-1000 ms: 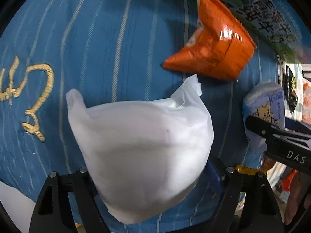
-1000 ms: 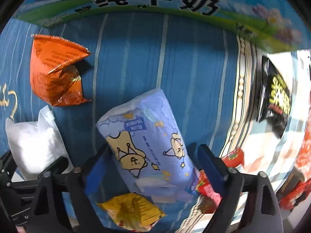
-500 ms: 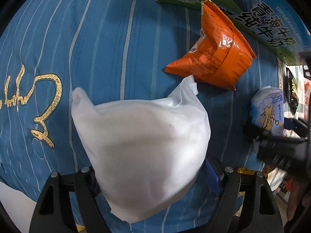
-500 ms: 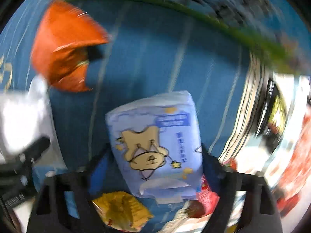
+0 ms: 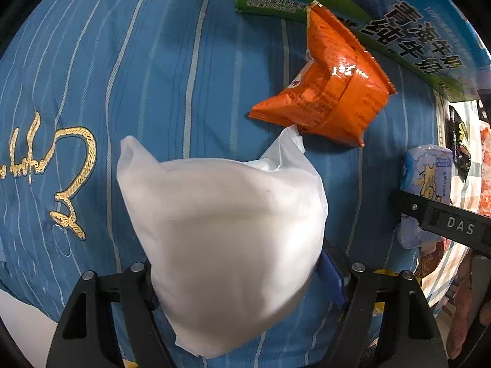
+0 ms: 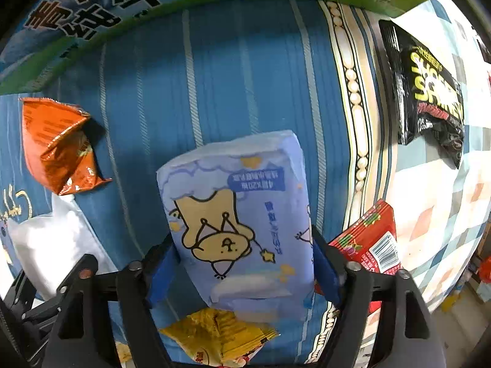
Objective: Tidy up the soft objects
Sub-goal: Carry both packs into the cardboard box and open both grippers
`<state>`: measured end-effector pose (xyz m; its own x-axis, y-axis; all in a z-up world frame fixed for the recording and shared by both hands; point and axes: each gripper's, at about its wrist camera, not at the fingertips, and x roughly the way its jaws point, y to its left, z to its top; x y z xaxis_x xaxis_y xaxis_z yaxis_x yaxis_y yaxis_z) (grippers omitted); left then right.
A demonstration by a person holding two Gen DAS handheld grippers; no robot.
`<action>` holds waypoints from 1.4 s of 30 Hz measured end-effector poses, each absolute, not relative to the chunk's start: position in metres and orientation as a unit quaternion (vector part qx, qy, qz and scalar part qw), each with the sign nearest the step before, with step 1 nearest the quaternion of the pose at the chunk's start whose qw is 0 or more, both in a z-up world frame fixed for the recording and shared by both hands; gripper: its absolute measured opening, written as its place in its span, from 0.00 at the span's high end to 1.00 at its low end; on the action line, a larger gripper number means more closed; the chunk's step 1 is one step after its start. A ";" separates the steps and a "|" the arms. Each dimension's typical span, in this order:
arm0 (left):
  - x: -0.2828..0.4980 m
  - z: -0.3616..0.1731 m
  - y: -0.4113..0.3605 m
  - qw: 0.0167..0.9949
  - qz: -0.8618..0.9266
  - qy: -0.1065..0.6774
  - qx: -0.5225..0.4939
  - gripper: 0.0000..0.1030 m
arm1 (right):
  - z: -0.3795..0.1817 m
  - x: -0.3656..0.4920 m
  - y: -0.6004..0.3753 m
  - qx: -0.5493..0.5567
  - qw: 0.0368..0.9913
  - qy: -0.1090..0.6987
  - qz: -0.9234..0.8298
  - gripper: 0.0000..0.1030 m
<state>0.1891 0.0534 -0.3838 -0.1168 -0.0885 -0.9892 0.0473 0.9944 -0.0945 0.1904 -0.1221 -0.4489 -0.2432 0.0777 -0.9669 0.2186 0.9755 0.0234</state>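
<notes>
Both claws have just been closing. The left claw [image 5: 236,279] pinches the white pouch [image 5: 224,239] at frame centre; the right claw [image 6: 242,263] clamps the blue tissue pack [image 6: 239,214]. Grasping looks done; next, likely lifting both off the striped bedding [image 5: 184,61].

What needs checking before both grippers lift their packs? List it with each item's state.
1. Left gripper around the white soft bag: ok, the bag fills the gap; its jaws have just been closing.
2. Right gripper around the blue tissue pack: ok, both blue pads lie against its sides; its jaws have just been closing.
3. Firm grip on either pack: cannot tell.
4. White bag clear of the orange snack bag: not ok, its top corner reaches the orange bag's edge.
5. Tissue pack clear of the yellow snack packet and red packet: cannot tell, both sit close by its lower end.
6. Grippers apart from each other: ok.
</notes>
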 end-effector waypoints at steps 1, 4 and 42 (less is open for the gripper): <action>0.189 -0.382 0.053 0.665 -0.052 0.745 -0.013 0.28 | -0.456 0.190 -0.116 0.093 0.612 0.783 -0.059 0.31; 0.185 -0.372 0.047 0.669 -0.055 0.741 -0.012 0.29 | -0.451 0.179 -0.117 0.088 0.618 0.780 -0.053 0.37; 0.235 -0.137 -0.040 0.805 -0.132 0.579 0.012 0.30 | -0.174 0.191 -0.218 0.126 0.756 0.641 0.043 0.42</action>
